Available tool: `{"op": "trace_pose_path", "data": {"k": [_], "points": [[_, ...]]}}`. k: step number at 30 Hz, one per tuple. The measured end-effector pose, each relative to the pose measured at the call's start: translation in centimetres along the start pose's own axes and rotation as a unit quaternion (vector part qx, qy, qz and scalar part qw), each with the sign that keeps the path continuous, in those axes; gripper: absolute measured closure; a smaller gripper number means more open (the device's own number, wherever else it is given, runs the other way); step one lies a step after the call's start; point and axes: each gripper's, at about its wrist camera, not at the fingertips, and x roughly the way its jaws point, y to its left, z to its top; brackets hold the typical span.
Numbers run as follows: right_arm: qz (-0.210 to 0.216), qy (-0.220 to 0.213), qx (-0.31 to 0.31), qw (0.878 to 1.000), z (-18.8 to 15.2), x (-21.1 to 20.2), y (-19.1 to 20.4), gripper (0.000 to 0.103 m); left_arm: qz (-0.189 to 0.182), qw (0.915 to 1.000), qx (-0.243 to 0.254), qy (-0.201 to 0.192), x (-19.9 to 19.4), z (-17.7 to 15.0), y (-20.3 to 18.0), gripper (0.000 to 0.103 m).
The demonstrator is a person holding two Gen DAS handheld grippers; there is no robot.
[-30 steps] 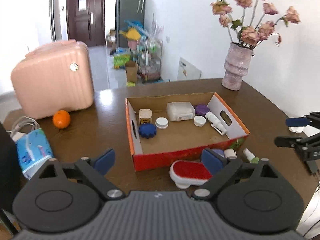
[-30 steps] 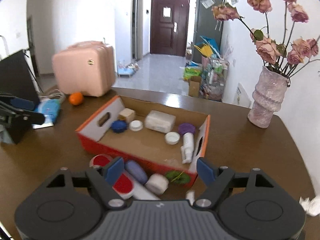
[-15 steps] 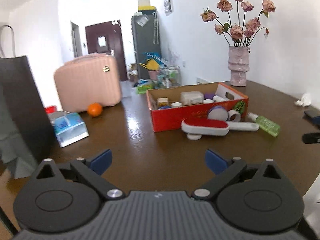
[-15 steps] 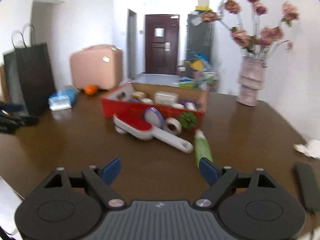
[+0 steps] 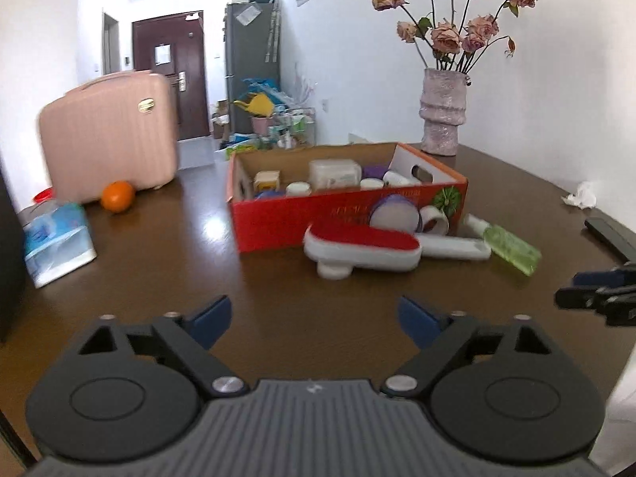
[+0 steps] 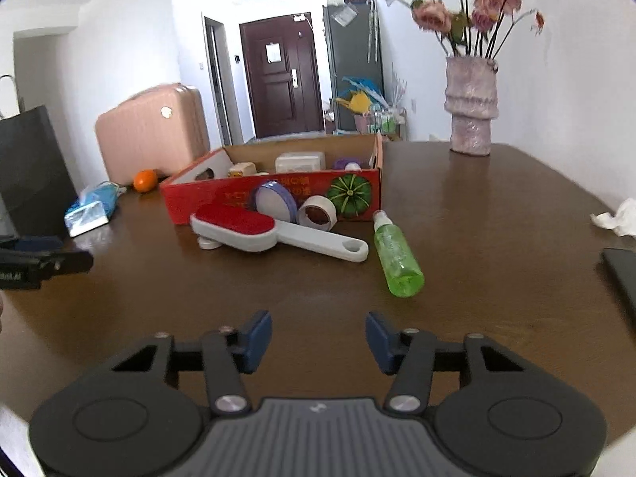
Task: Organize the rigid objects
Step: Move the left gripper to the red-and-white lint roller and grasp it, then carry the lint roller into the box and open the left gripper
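Note:
A red cardboard box [image 5: 349, 206] [image 6: 274, 194] stands mid-table with several small containers inside. Against its near wall lie a red-and-white lint brush [image 5: 361, 248] [image 6: 254, 228], a round purple-rimmed case [image 5: 395, 214] [image 6: 274, 202], a tape roll [image 5: 435, 218] [image 6: 317, 213] and a green spray bottle [image 5: 510, 246] [image 6: 397, 258]. My left gripper [image 5: 314, 318] hovers low over bare table short of the brush, jaws closing with nothing between them. My right gripper [image 6: 318, 334] sits short of the bottle, jaws also closing on nothing. Each gripper shows at the other view's edge.
A pink suitcase [image 5: 109, 139], an orange [image 5: 116, 196] and a tissue pack [image 5: 55, 238] stand to the left. A vase of dried roses [image 5: 443, 111] is at the back right. A crumpled tissue [image 6: 616, 218] and a dark flat device [image 6: 622, 274] lie near the right edge. A black bag [image 6: 31, 183] is at the left.
Both grippers have pulled back from above the box and sunk low near the table's front. Their jaws are narrower than before, the right ones much more so.

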Motion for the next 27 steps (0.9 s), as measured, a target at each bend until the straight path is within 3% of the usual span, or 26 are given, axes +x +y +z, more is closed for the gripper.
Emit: {"op": "trace_pose_path", "data": {"k": [3, 9, 12, 17, 19, 20, 27], "points": [[0.001, 0.005, 0.027, 1.000, 1.7, 3.6, -1.1, 0.066, -0.014, 0.9997, -0.010, 0.014, 4.5, 2.3, 0.5, 0.026], [0.016, 0.018, 0.107, 0.994, 5.0, 9.8, -4.4, 0.077, -0.034, 0.9972, -0.031, 0.059, 13.3, 5.3, 1.5, 0.036], [-0.001, 0.020, 0.120, 0.993, 6.0, 11.5, -5.5, 0.083, -0.042, 0.9955, -0.046, 0.072, 15.6, 5.9, 1.9, 0.041], [-0.014, 0.044, 0.095, 0.994, 6.3, 14.0, -5.6, 0.084, -0.079, 0.9877, -0.104, 0.086, 17.8, 5.3, 3.6, 0.043], [-0.012, 0.048, 0.092, 0.994, 6.3, 14.3, -5.4, 0.084, -0.096, 0.9848, -0.116, 0.087, 17.9, 5.4, 4.0, 0.054], [-0.008, 0.051, 0.090, 0.995, 6.3, 14.5, -5.3, 0.084, -0.104, 0.9831, -0.122, 0.087, 18.0, 5.3, 4.1, 0.055], [-0.021, 0.044, 0.067, 0.997, 6.2, 14.8, -4.4, 0.092, -0.091, 0.9857, -0.121, 0.074, 17.3, 5.1, 3.6, 0.061]]}}
